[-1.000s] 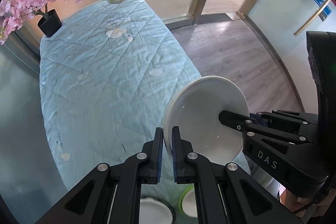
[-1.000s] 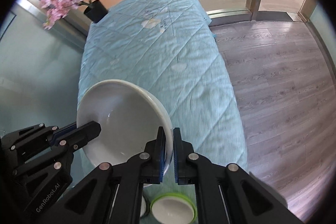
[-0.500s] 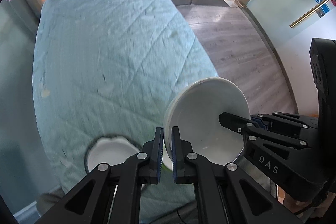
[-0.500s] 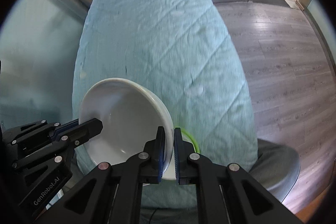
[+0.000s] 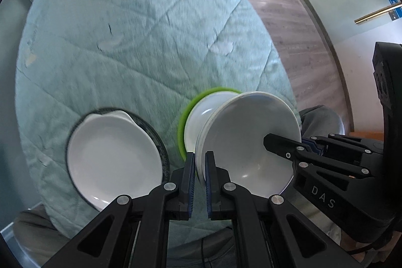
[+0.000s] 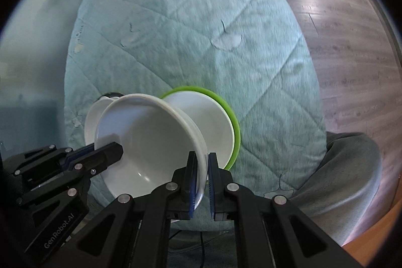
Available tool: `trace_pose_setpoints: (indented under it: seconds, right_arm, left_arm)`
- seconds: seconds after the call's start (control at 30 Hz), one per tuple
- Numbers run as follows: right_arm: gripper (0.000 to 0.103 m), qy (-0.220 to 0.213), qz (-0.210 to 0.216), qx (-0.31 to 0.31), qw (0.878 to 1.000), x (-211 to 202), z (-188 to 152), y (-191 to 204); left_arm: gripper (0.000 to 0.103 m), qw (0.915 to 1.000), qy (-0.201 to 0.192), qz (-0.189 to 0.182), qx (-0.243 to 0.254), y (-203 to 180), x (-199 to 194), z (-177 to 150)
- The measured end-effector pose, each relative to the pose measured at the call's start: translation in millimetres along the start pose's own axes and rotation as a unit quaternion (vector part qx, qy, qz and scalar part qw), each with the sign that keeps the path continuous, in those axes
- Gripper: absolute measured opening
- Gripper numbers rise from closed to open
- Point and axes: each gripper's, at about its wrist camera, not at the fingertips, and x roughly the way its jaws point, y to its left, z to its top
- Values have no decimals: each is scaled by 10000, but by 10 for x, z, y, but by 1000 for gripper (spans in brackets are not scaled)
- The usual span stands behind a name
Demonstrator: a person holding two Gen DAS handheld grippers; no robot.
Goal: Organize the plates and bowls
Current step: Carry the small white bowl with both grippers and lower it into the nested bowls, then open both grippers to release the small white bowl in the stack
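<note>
Left wrist view: we log our left tongs (image 5: 200, 182) clenched on the near rim of a white bowl (image 5: 247, 142), right tongs (image 5: 281, 143) gripping the opposite rim to share its weight. It hangs above a green-rimmed plate (image 5: 198, 114); a white dish (image 5: 113, 155) rests alongside on the quilted tabletop (image 5: 138, 29).

Right wrist view: right tongs (image 6: 200, 175) clamp the same bowl (image 6: 148, 140), tilted over the green-rimmed plate (image 6: 218, 124), likely for stacking.

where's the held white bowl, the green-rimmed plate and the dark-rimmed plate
held white bowl (image 5: 246, 142): left wrist view, inner wall of the bowl.
green-rimmed plate (image 6: 235, 127): right wrist view, green rim on its right side.
dark-rimmed plate (image 5: 155, 135): left wrist view, dark rim right of the white dish on it.
</note>
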Motion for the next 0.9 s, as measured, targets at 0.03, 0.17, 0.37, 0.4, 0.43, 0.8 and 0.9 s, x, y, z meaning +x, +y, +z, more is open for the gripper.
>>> trace_pose_setpoints:
  seconds: [0.03, 0.17, 0.37, 0.4, 0.43, 0.8, 0.9]
  right_arm:
    - [7, 26, -30, 7, 10000, 44, 5, -2]
    - [7, 113, -168, 34, 9998, 219, 28, -14]
    - [7, 137, -368, 74, 9992, 373, 59, -25]
    - [7, 141, -422, 75, 9990, 399, 57, -22]
    - [7, 138, -459, 79, 9988, 419, 52, -21]
    - [6, -55, -777, 112, 9969, 446, 72, 38]
    - [5, -65, -869, 78, 9962, 437, 85, 65]
  left_arm:
    - [4, 10000, 18, -2, -7, 9, 47, 3]
    - [4, 9999, 131, -21, -74, 63, 267, 42]
    - [4, 9996, 210, -118, -161, 115, 466, 78]
    - [4, 9995, 213, -131, -176, 128, 497, 87]
    - [3, 9995, 212, -145, -194, 134, 520, 89]
    - [4, 9984, 89, -379, -413, 222, 505, 88]
    - [6, 9985, 77, -324, -429, 222, 472, 60]
